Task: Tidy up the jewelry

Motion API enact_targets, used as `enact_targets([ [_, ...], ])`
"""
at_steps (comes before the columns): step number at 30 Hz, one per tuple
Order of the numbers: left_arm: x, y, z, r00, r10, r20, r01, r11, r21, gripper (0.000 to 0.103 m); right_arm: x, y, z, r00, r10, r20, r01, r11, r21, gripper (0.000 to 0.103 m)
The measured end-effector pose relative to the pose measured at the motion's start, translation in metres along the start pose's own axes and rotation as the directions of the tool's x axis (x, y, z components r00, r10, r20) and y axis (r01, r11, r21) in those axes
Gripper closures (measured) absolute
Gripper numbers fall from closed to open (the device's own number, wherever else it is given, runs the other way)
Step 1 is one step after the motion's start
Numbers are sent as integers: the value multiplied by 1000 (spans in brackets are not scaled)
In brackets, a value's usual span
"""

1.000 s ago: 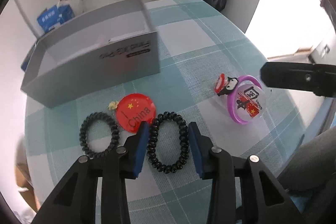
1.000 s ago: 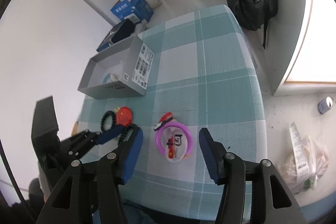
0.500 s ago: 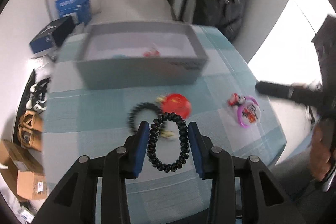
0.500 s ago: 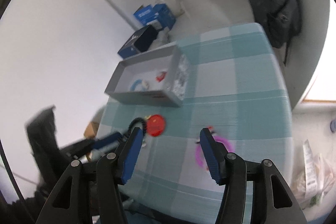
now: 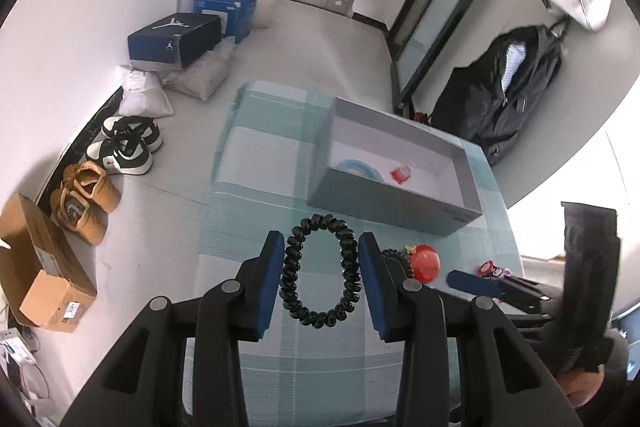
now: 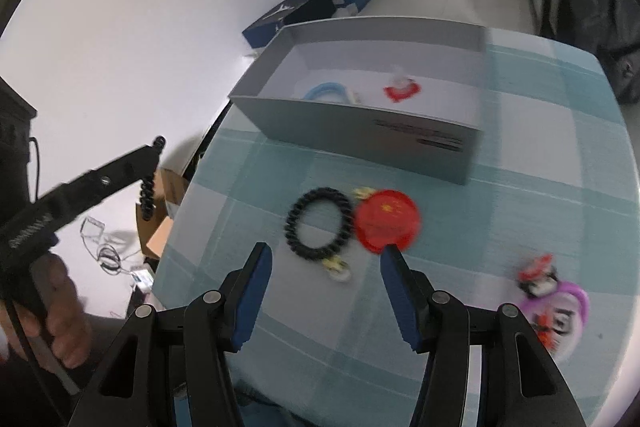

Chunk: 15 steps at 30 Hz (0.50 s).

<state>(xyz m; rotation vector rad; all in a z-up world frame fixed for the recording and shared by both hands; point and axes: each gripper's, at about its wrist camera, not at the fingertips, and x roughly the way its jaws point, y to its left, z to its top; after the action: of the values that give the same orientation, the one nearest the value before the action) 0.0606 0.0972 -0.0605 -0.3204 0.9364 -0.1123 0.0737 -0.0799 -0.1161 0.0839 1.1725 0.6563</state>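
Grey box beyond held coil

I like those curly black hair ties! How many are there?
2. One hair tie is held up between the left gripper fingers. The other hair tie lies on the table beside the red badge.

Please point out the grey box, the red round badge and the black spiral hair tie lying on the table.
grey box (image 6: 360, 131), right wrist view, front wall.
red round badge (image 6: 386, 219), right wrist view, centre.
black spiral hair tie (image 6: 294, 227), right wrist view, left coil.
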Motion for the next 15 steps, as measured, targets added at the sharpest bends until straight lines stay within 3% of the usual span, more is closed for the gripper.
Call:
enact_targets([
  [6,-9,18,2,1000,-4,16,4,1000,-10,70,29,32,10,999,-42,-34,38,995,-93,49],
  [11,-8,34,2,1000,-14,1,14,999,-46,70,52,42,12,988,-123,-93,108,982,-152,68],
  [12,-7,37,3,1000,-12,-3,12,998,-54,70,51,46,11,987,-142,-71,128,976,-173,69],
  [15,-6,44,4,1000,-17,-12,16,997,-78,70,55,54,7,973,-224,-56,204,947,-248,90],
])
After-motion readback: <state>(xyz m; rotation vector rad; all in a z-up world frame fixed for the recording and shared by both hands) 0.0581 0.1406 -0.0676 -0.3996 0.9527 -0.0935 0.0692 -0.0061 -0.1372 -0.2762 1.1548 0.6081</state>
